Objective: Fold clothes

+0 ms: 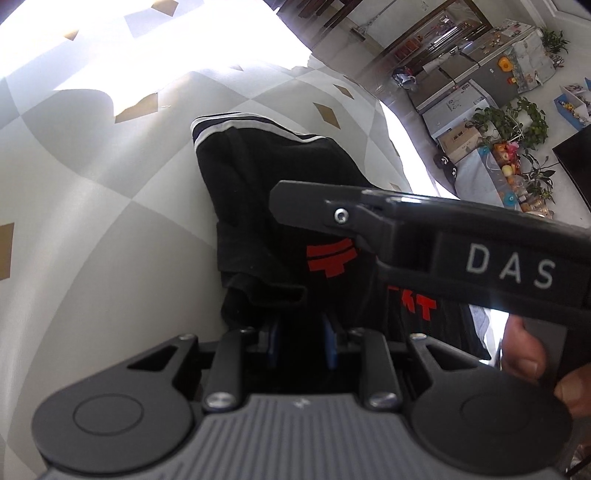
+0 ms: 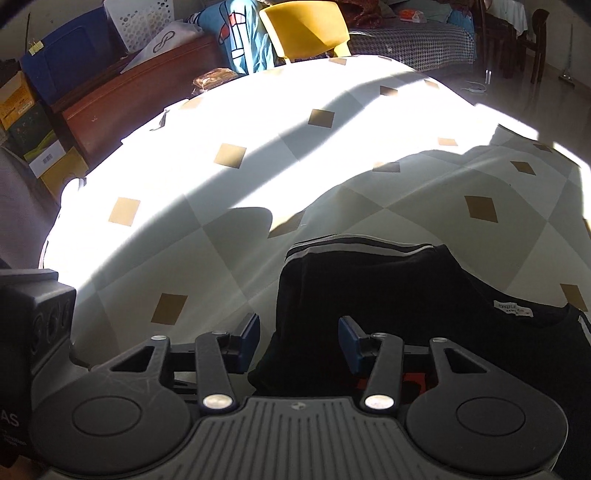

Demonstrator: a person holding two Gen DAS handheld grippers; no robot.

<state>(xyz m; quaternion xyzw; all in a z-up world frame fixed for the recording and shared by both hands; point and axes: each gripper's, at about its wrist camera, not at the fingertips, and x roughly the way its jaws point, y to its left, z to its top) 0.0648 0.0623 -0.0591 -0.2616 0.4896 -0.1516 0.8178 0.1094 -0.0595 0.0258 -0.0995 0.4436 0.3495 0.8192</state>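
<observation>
Likely a home living room: houseplants, a yellow chair, a tiled-pattern tablecloth.

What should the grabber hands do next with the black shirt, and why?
Probably close the right gripper on the black shirt. Its blue fingers stand open on either side of the cloth edge. The left gripper looks nearly shut around the shirt's near edge, though I cannot tell whether it grips. The shirt lies bunched on the tablecloth, only partly folded.
</observation>
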